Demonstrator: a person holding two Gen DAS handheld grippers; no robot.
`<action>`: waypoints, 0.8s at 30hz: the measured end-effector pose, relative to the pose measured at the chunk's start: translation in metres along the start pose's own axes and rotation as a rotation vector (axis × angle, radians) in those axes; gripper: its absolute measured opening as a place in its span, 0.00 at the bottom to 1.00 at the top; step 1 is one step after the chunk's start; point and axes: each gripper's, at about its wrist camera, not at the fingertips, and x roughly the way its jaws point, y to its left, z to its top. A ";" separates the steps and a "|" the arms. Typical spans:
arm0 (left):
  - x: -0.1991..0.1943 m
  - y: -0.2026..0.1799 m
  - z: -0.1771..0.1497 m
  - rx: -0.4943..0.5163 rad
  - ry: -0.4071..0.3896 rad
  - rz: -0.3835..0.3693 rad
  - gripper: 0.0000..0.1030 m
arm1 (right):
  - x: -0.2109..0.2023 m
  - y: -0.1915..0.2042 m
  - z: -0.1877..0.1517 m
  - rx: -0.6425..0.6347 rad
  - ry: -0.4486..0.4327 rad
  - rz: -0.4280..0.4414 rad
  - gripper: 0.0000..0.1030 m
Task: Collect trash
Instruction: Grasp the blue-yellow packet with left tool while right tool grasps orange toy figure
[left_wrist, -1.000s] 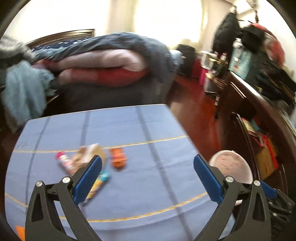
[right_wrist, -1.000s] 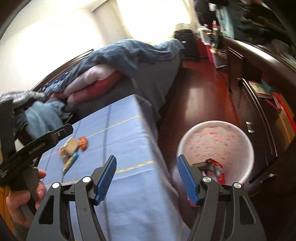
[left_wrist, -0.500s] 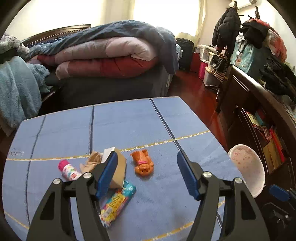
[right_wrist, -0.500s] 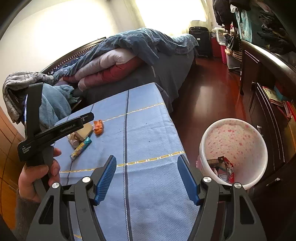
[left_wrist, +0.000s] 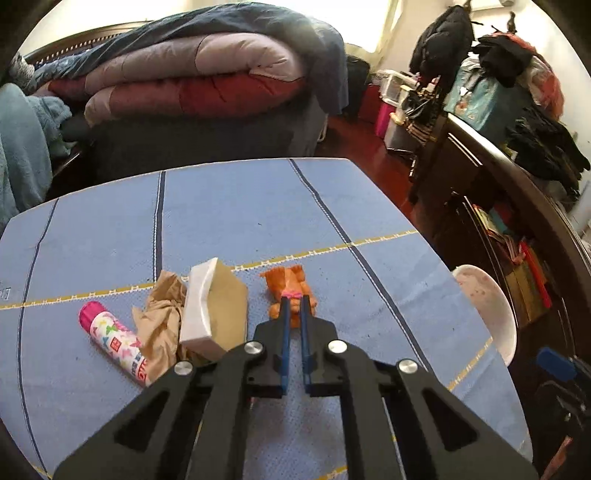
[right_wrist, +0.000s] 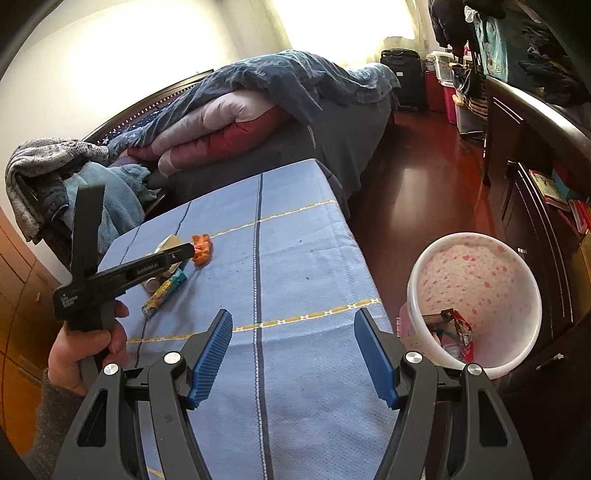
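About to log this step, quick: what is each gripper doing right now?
Left gripper: shut, its tips at the orange toy; whether it grips the toy cannot be told.
Right gripper: open and empty above the blue tablecloth.

the left wrist view looked steeply down from close above the bench (left_wrist: 229, 206), toward the bed (left_wrist: 207, 85). the right wrist view sat farther back at the bench's (right_wrist: 295, 258) near edge — both shared the orange toy (left_wrist: 286, 286) (right_wrist: 202, 249), bed (right_wrist: 258, 114) and bin (left_wrist: 491, 310) (right_wrist: 476, 295).
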 end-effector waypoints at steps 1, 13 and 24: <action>-0.003 0.001 -0.002 -0.003 -0.012 -0.022 0.07 | 0.000 0.002 0.000 -0.003 0.001 0.002 0.66; -0.078 0.018 -0.023 -0.067 -0.156 -0.136 0.07 | 0.008 0.029 -0.004 -0.046 0.023 0.051 0.66; -0.061 0.028 -0.039 -0.012 -0.059 0.009 0.56 | 0.018 0.058 -0.008 -0.088 0.044 0.091 0.66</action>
